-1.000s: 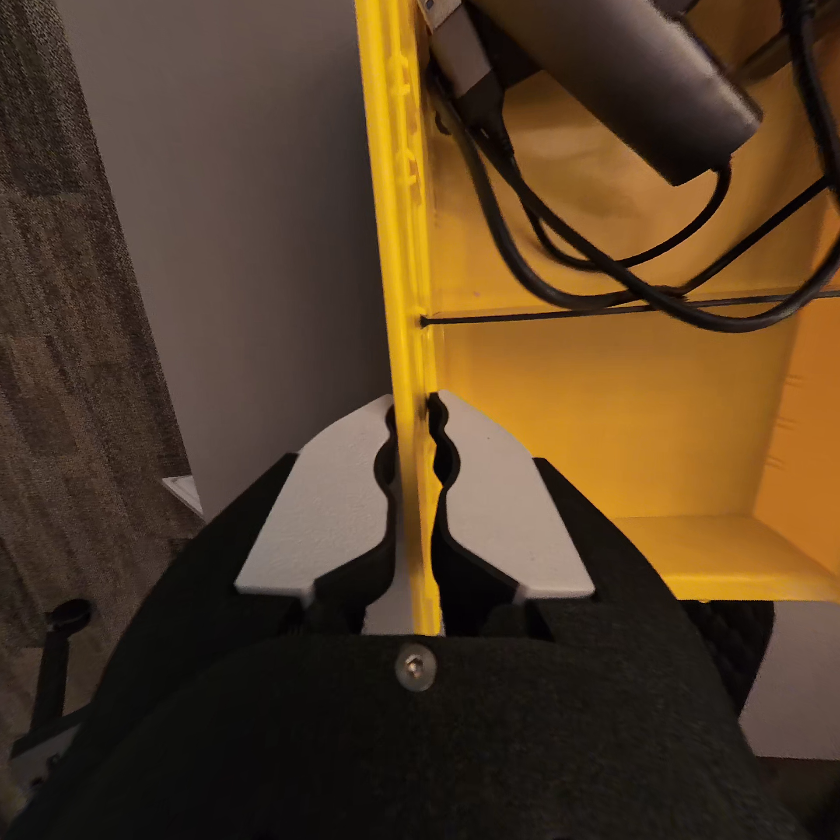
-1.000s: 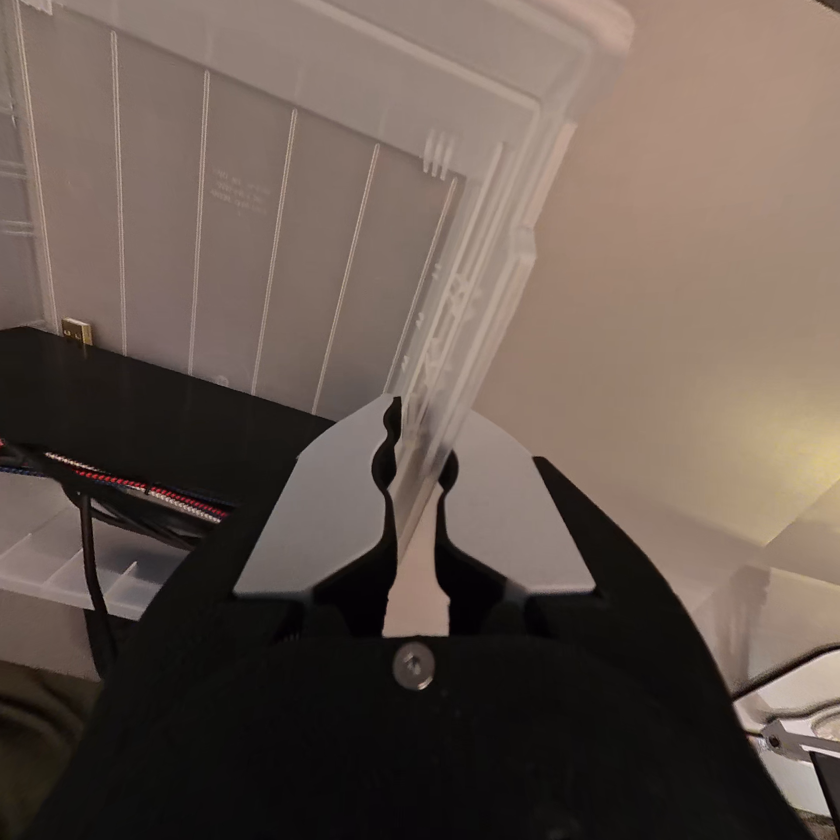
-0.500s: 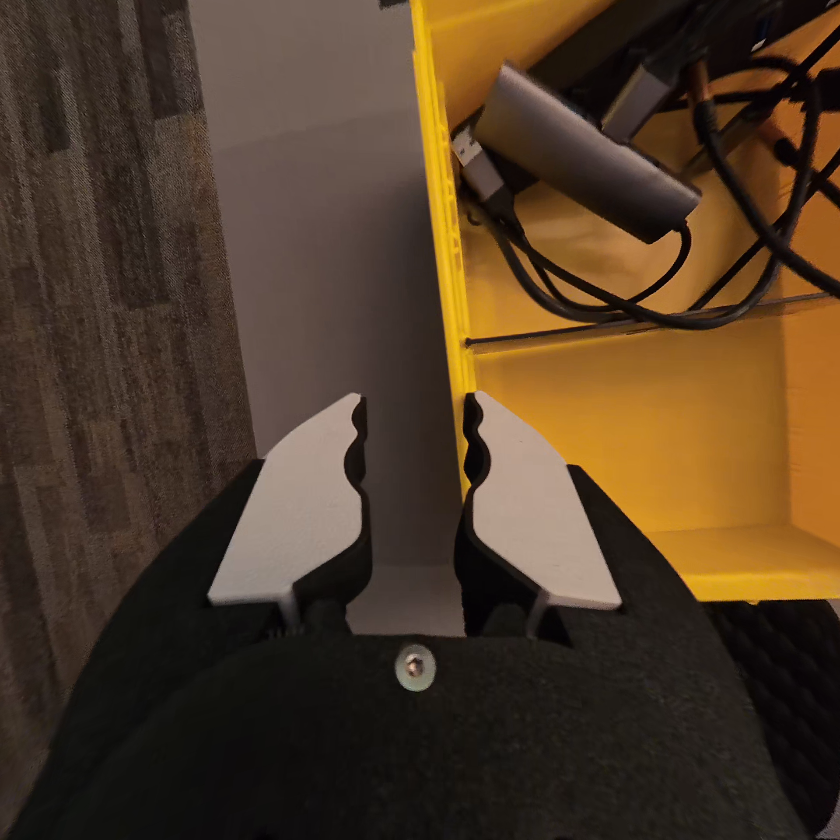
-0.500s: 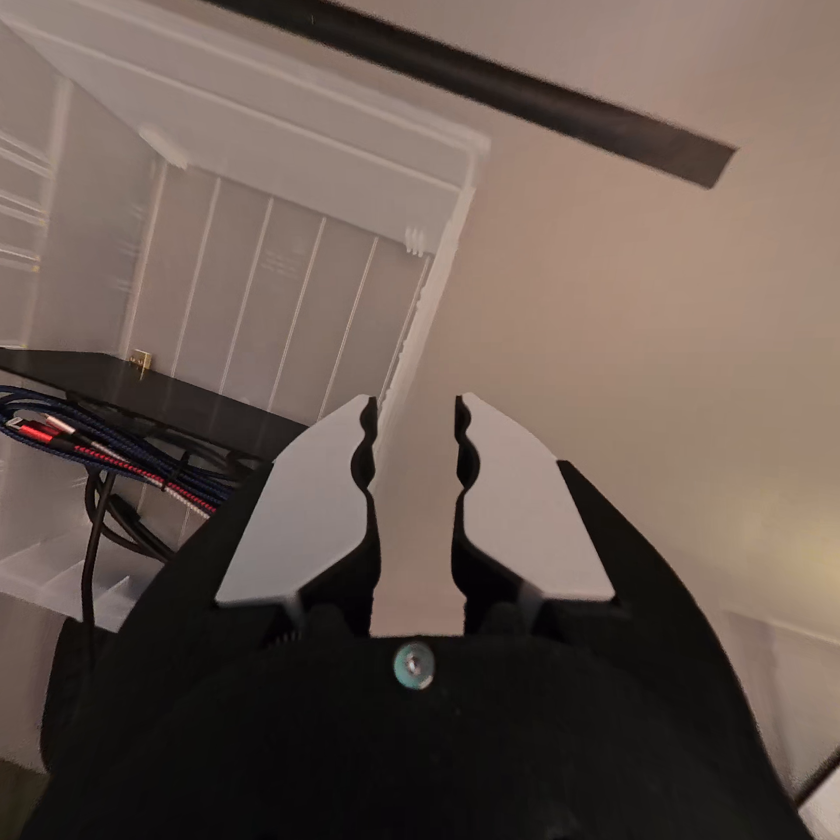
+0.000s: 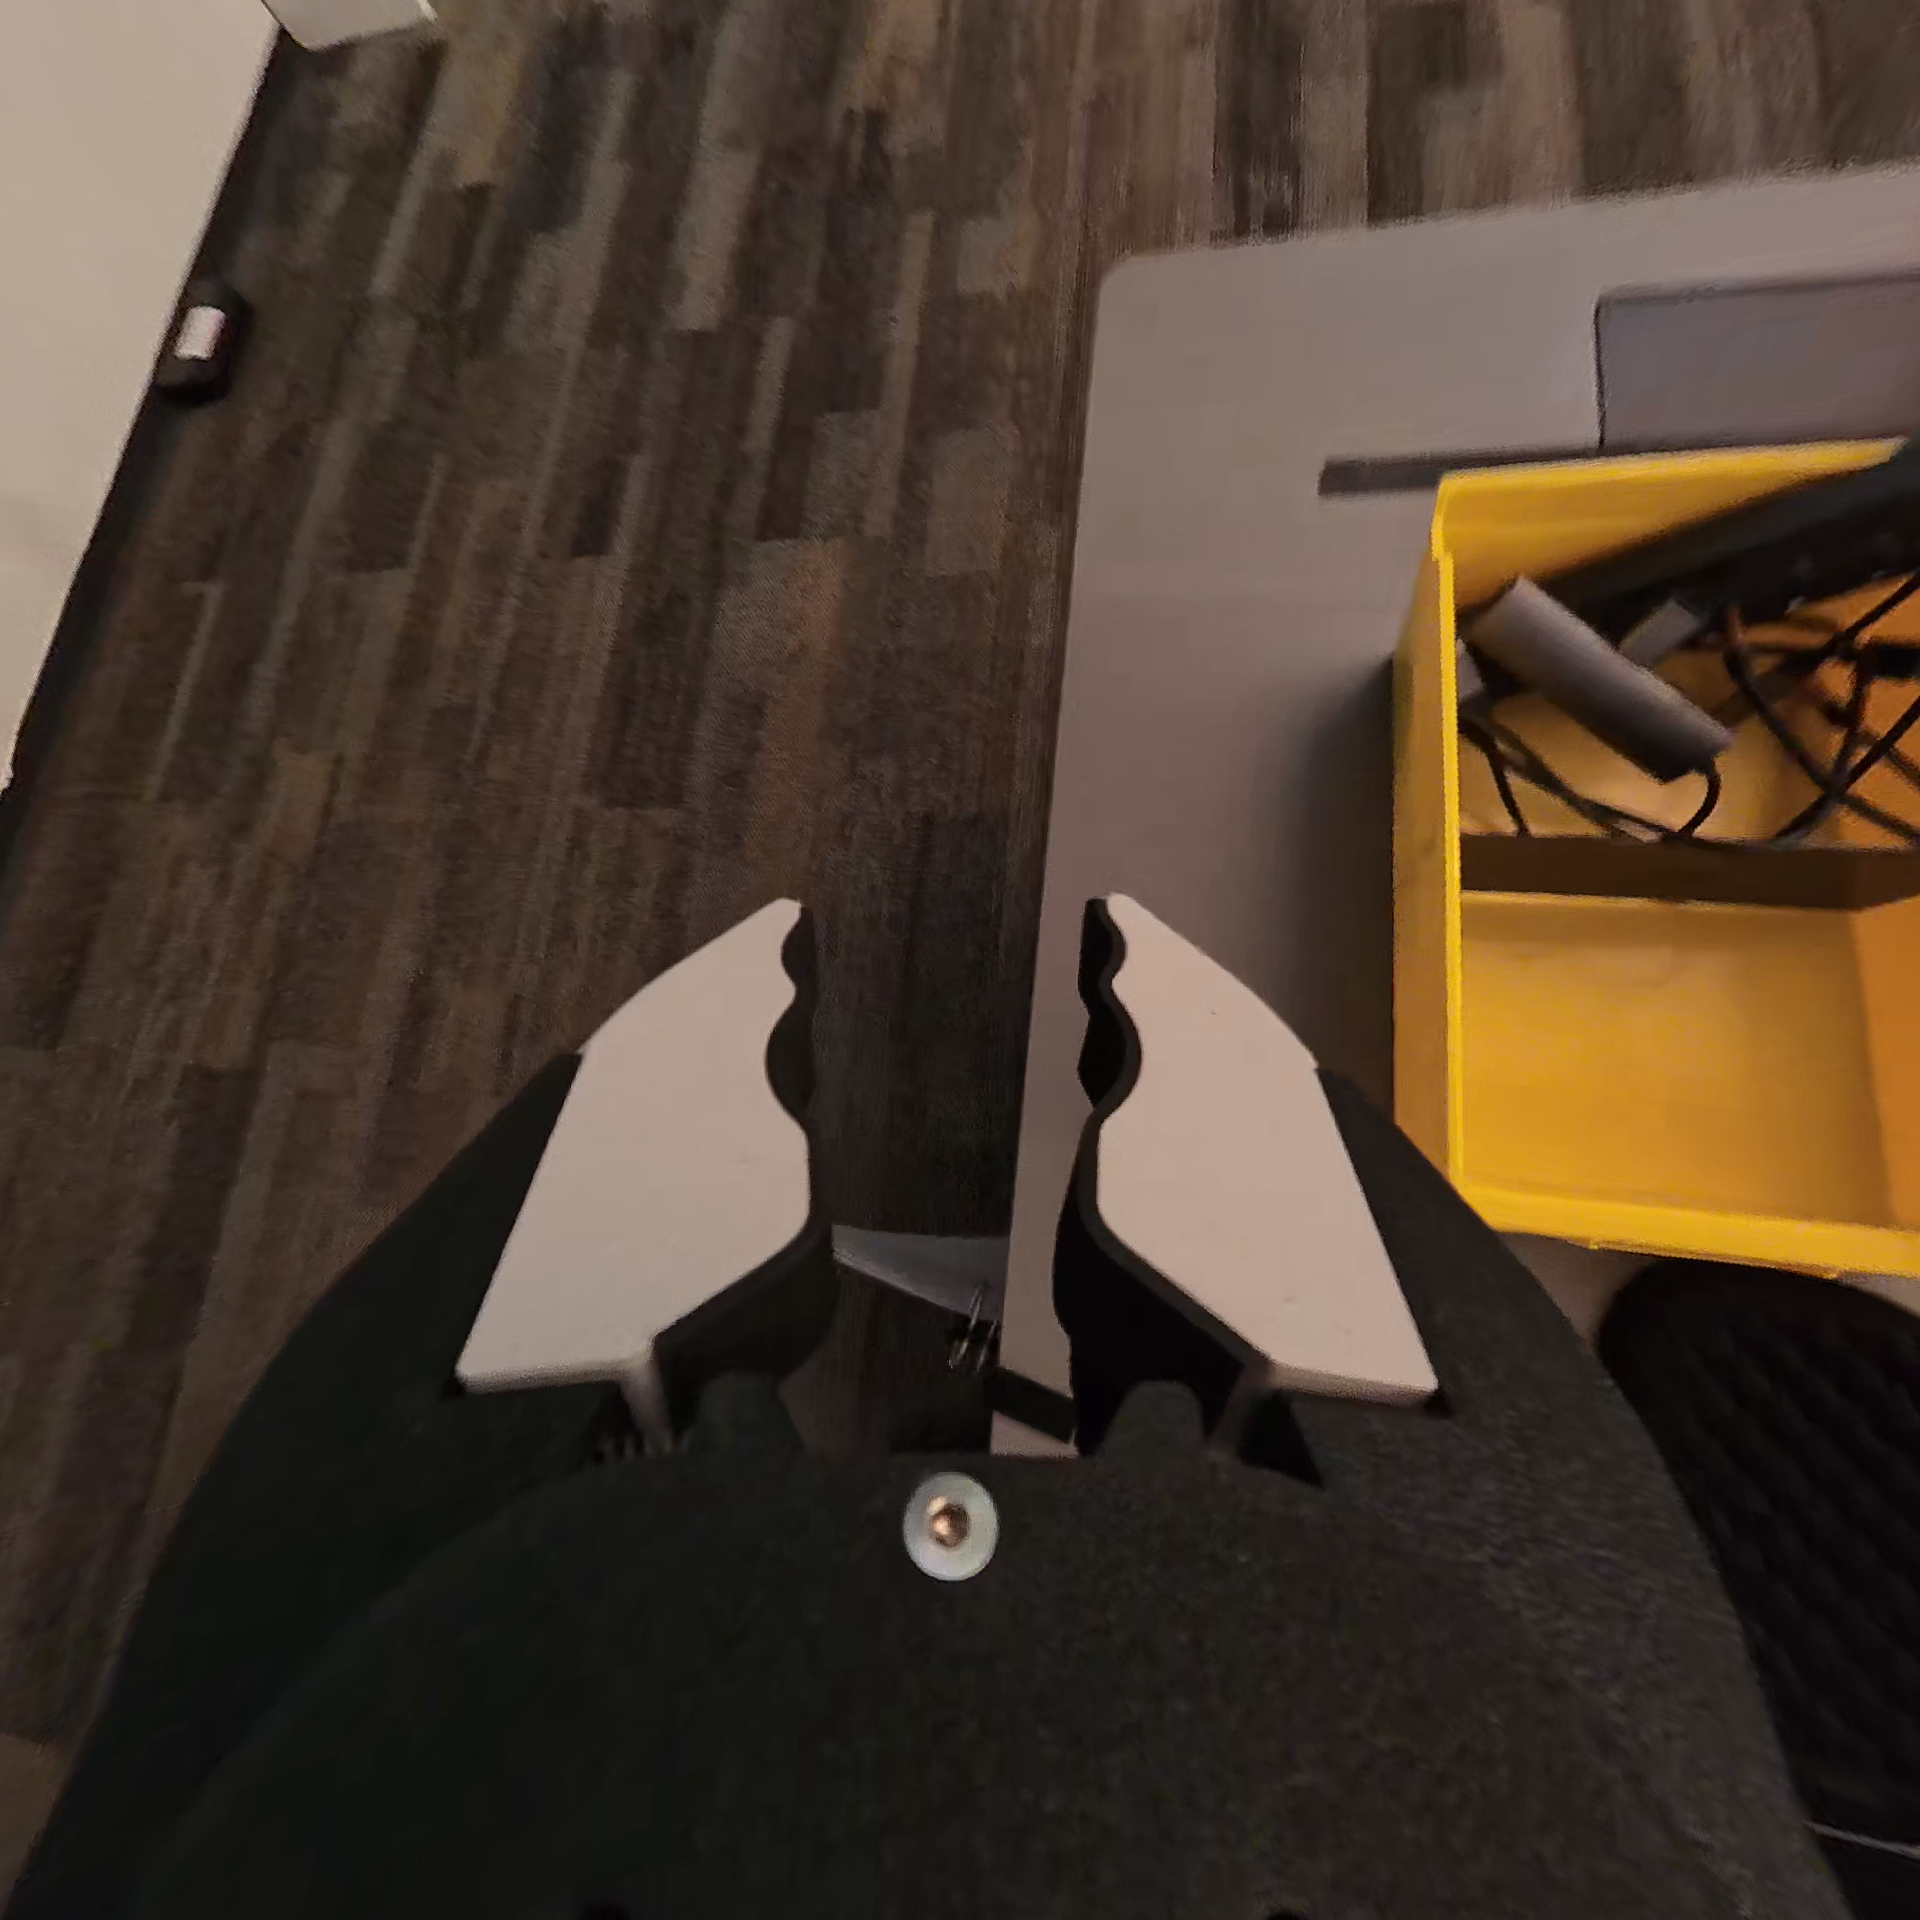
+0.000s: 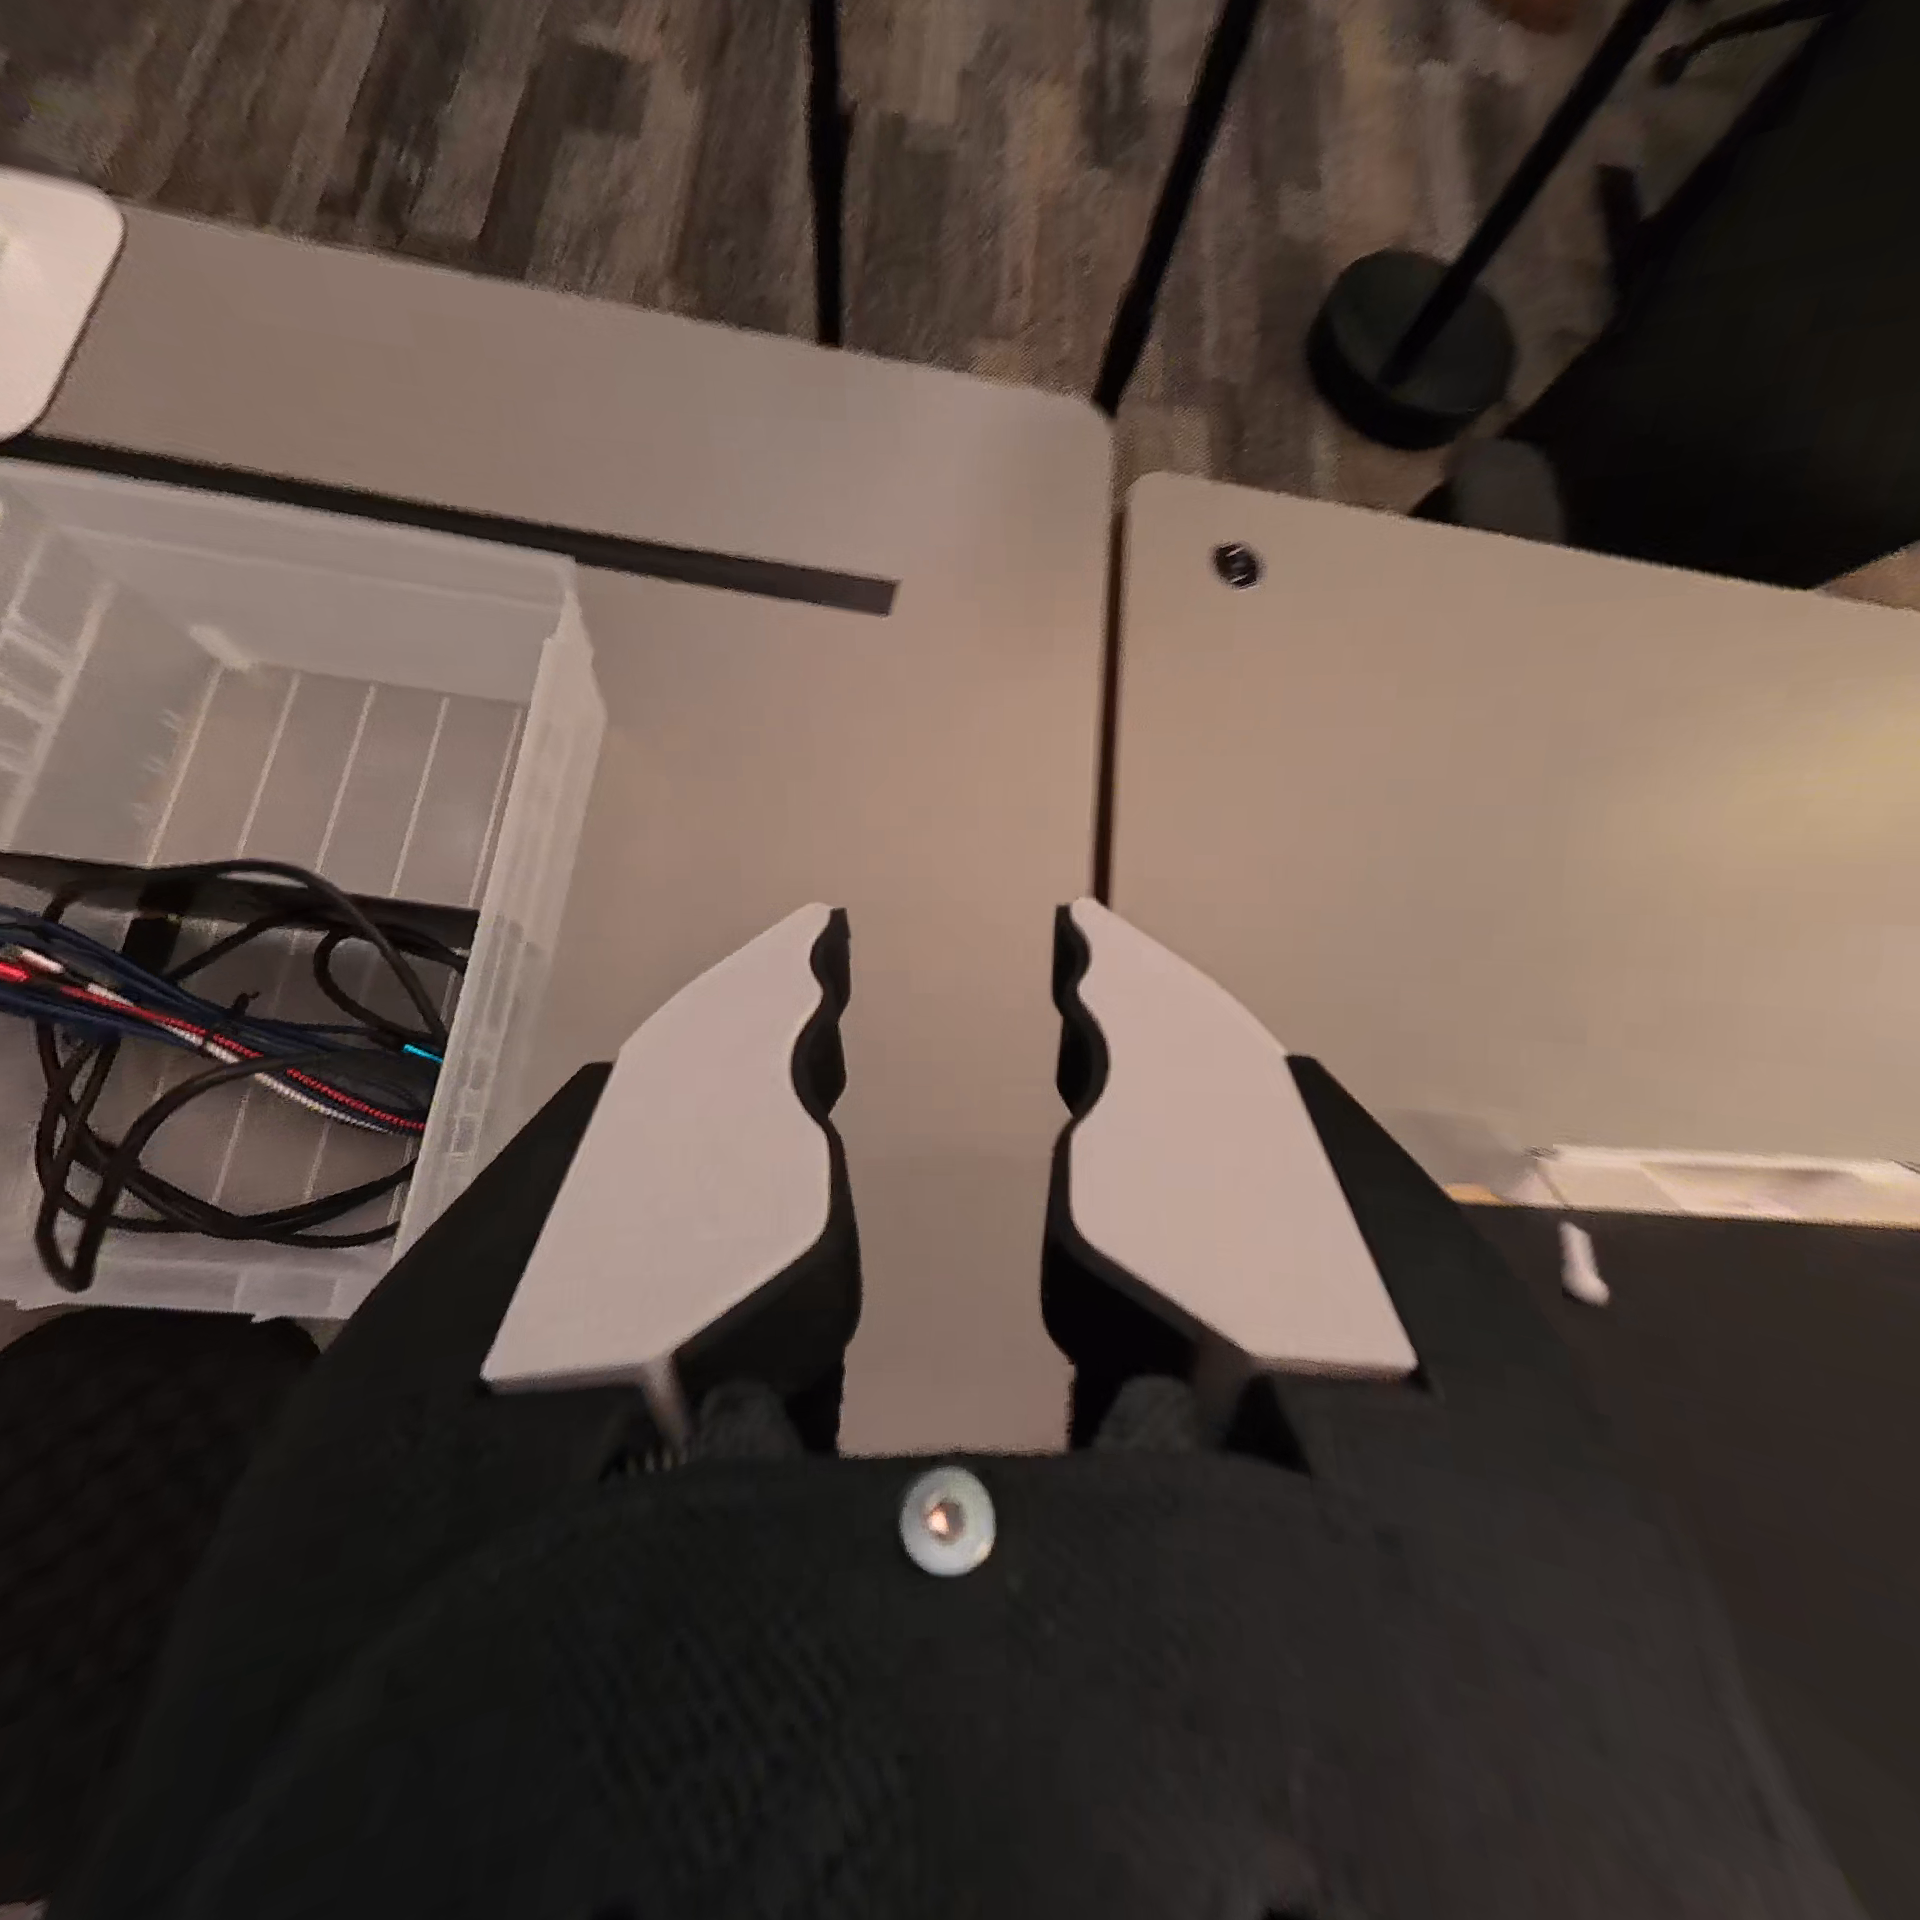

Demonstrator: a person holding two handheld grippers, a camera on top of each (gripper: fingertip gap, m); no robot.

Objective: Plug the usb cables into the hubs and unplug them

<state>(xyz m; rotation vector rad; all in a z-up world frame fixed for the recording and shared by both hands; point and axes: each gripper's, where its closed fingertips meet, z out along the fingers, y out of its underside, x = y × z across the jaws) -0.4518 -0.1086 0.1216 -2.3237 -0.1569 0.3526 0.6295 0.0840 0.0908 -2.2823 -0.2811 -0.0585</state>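
Note:
A yellow bin point(image 5: 1444, 1039) stands on the grey table at the right of the left wrist view. Its far compartment holds a grey USB hub point(image 5: 1600, 675) and tangled black cables point(image 5: 1818, 717). My left gripper point(image 5: 940, 914) is open and empty, high over the table's left edge, left of the bin. A clear plastic bin point(image 6: 520, 883) at the left of the right wrist view holds coiled black, blue and red braided USB cables point(image 6: 208, 1029). My right gripper point(image 6: 951, 920) is open and empty, above bare table to the right of the clear bin.
Dark patterned carpet point(image 5: 520, 623) lies left of the table. A second table point(image 6: 1507, 831) butts against the first on the right. A black round stand base point(image 6: 1413, 353) and thin black legs stand on the floor beyond. A black mat point(image 6: 1714, 1403) lies at the near right. My hands' fingertips stand some 110 centimeters from each other.
Both grippers let go of the bin walls they pinched, opened, and rose and pulled back. The left one now sits over the table edge, the right one over bare table.

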